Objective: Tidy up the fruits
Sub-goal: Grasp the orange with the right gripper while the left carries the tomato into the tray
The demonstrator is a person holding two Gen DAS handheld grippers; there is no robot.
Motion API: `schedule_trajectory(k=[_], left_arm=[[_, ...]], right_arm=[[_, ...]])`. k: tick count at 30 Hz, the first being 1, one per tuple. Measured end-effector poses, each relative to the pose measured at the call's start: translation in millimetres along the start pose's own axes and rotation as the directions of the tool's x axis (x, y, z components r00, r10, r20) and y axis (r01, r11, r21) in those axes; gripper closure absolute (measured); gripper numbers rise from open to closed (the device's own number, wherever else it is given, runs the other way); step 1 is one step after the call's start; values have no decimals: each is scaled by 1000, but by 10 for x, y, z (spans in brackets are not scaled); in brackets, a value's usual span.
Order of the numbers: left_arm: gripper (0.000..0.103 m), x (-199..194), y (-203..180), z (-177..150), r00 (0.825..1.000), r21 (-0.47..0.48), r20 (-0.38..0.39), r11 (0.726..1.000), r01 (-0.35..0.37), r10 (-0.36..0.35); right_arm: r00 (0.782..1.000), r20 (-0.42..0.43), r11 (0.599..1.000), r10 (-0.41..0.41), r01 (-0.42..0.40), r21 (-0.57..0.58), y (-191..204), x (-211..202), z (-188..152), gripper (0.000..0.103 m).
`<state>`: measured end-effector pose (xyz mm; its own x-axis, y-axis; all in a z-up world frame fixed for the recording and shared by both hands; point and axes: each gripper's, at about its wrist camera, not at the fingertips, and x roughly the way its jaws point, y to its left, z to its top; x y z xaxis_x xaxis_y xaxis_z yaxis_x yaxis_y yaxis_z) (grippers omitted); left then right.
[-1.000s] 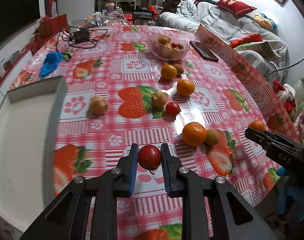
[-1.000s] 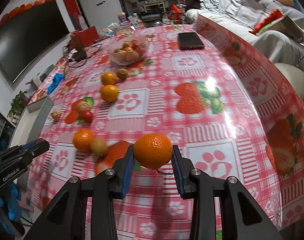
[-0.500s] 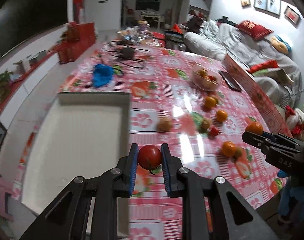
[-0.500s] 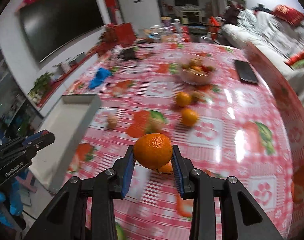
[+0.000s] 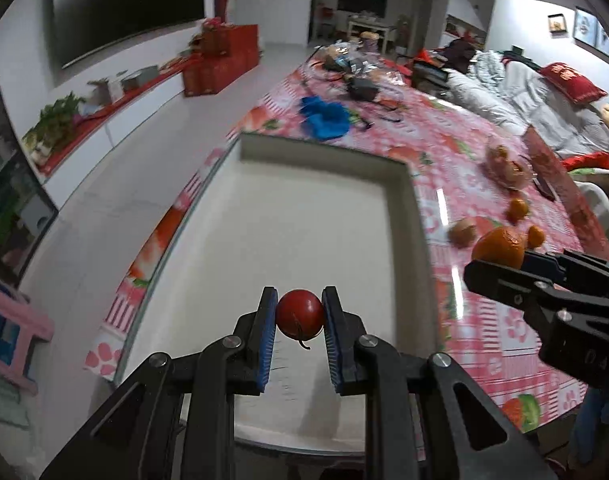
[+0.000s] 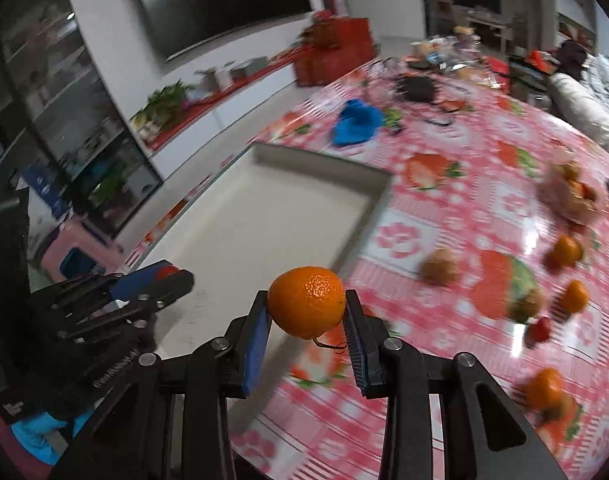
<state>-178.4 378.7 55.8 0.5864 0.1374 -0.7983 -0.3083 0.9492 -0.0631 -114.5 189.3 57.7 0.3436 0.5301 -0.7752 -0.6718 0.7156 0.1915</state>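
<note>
My left gripper (image 5: 298, 322) is shut on a small red tomato (image 5: 299, 319) and holds it above the near part of a white rectangular tray (image 5: 408, 184). My right gripper (image 6: 306, 312) is shut on an orange (image 6: 306, 302) and holds it above the tablecloth by the tray's (image 6: 374, 200) right rim. The right gripper also shows in the left wrist view (image 5: 500, 264) with the orange (image 5: 500, 246). The left gripper shows in the right wrist view (image 6: 160, 280) over the tray.
Several oranges (image 6: 566, 250), brown fruits (image 6: 440, 268) and a red tomato (image 6: 540, 330) lie on the strawberry-print tablecloth right of the tray. A glass bowl of fruit (image 6: 572, 196) stands farther back. A blue cloth (image 5: 324, 118) and cables lie beyond the tray.
Both grippers have swung left from the loose fruit to the white tray, each still holding its fruit. The left one is now over the tray.
</note>
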Motion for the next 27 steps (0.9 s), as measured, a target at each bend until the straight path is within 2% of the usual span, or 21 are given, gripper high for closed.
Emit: schedule_trajectory(k=[8, 16, 17, 19, 20, 21, 23, 27], left_arm=[[78, 217, 213, -135, 998, -27, -53, 999, -22, 21], [77, 361, 256, -192, 997, -17, -77, 1000, -25, 23], [75, 378, 248, -203, 997, -14, -80, 1000, -23, 22], [62, 396, 241, -204, 996, -17, -85, 1000, -19, 17], [48, 389, 241, -204, 996, -22, -82, 1000, -21, 19], [40, 376, 247, -200, 997, -25, -77, 999, -22, 20], [36, 330, 259, -187, 997, -29, -57, 998, -48, 47], [24, 293, 312, -160, 998, -62, -58, 997, -39, 35]], right_arm=[[996, -88, 999, 13, -17, -41, 258, 428, 19, 66], [987, -162, 999, -24, 17, -44, 254, 624, -54, 66], [986, -162, 999, -26, 19, -44, 253, 613, -61, 66], [985, -169, 998, -41, 34, -47, 255, 611, -68, 66], [985, -169, 998, -41, 33, -47, 259, 606, -66, 65], [985, -169, 998, -40, 33, -47, 260, 602, -62, 65], [987, -158, 998, -44, 38, -43, 237, 573, -49, 57], [989, -144, 999, -40, 37, -24, 188, 505, -11, 57]])
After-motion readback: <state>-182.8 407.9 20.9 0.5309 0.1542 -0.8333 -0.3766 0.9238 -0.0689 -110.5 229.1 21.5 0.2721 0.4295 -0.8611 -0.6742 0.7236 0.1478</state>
